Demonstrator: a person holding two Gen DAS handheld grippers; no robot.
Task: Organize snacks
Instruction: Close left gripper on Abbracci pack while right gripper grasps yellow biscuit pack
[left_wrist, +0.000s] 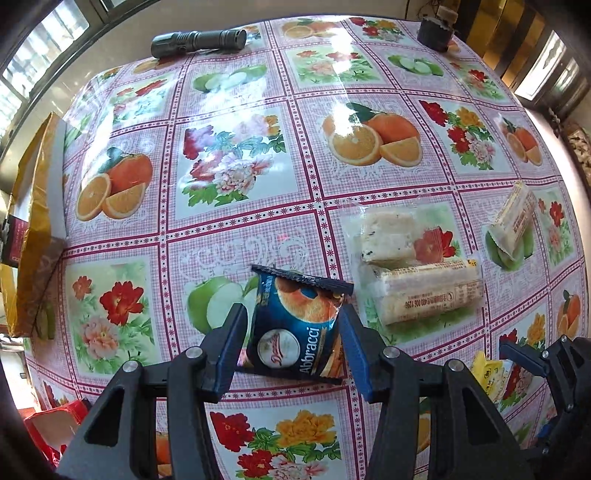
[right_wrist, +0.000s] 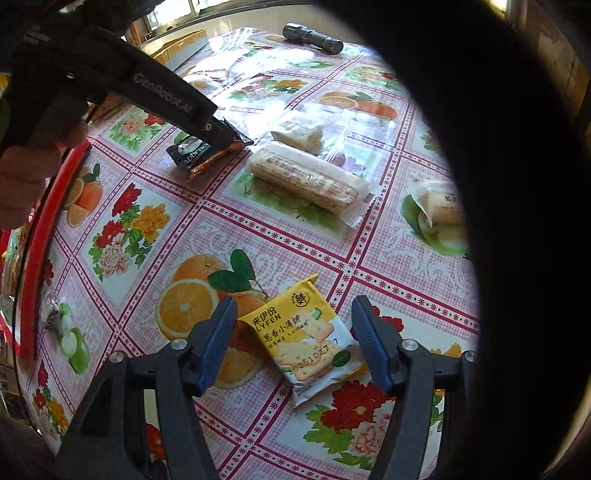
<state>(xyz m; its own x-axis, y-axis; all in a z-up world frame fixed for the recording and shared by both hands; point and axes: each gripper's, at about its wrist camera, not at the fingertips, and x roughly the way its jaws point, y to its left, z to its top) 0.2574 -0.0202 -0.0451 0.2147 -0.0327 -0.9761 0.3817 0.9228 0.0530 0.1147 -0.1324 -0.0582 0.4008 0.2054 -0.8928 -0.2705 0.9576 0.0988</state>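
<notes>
A dark blue Abbracci biscuit pack (left_wrist: 295, 325) lies on the fruit-print tablecloth between the open fingers of my left gripper (left_wrist: 291, 325); the fingers stand on both sides of it with small gaps. It also shows in the right wrist view (right_wrist: 195, 151) under the left gripper. A yellow LYFEN cracker pack (right_wrist: 306, 339) lies flat between the open fingers of my right gripper (right_wrist: 293, 332), with gaps on both sides. Its corner shows in the left wrist view (left_wrist: 487, 373).
A long wrapped roll (left_wrist: 428, 291), a clear-wrapped cake piece (left_wrist: 388, 236) and a small wrapped bar (left_wrist: 513, 221) lie to the right. A red tray rim (right_wrist: 40, 229) runs along the table's left side. A black flashlight (left_wrist: 199, 42) and a dark jar (left_wrist: 434, 33) stand far back. A yellow bag (left_wrist: 33, 221) is far left.
</notes>
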